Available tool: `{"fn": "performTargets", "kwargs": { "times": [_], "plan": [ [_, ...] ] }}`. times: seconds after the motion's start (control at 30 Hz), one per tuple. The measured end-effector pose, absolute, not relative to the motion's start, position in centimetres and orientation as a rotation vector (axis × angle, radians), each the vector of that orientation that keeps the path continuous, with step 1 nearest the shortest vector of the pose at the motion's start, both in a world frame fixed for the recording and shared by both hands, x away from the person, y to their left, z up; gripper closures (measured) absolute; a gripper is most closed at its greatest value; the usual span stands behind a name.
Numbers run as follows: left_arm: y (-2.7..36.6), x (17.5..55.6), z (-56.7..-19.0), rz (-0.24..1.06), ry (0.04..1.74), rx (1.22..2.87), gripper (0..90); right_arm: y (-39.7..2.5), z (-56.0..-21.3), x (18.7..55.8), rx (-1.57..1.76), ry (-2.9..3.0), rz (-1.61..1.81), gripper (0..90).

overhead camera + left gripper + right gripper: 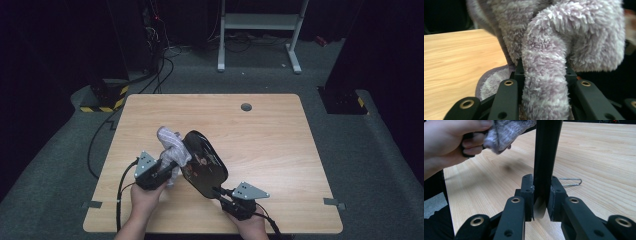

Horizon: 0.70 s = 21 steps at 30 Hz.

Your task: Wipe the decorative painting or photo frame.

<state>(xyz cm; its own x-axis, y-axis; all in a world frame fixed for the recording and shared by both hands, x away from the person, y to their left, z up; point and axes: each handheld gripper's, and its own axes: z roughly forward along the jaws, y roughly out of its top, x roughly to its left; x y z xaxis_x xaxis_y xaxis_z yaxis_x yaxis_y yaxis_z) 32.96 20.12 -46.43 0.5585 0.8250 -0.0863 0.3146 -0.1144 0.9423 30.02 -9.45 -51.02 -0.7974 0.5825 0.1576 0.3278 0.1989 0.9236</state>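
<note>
Left tool (161,172) pinches fluffy cloth (172,147) against black tray (204,162); right tool (220,192) clamps tray's edge only. Hard rubbing could twist tray loose.

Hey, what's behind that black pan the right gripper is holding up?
The fluffy purple cloth, clamped in the left gripper, presses against the black pan on its far left side. Where the two touch is covered by the pan.
</note>
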Motion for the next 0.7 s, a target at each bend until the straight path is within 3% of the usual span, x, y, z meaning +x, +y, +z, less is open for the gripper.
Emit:
{"fn": "performTargets", "kwargs": {
  "times": [0.33,0.7],
  "plan": [
    [15.2,29.0,-45.1,0.528,0.735,1.770,67.5,-9.5,-51.0,30.1,0.873,2.242,1.638,78.4],
    [13.7,27.8,-45.2,0.509,0.677,1.802,67.4,-9.5,-51.1,30.1,0.874,2.240,1.641,78.5]
  ]
}}
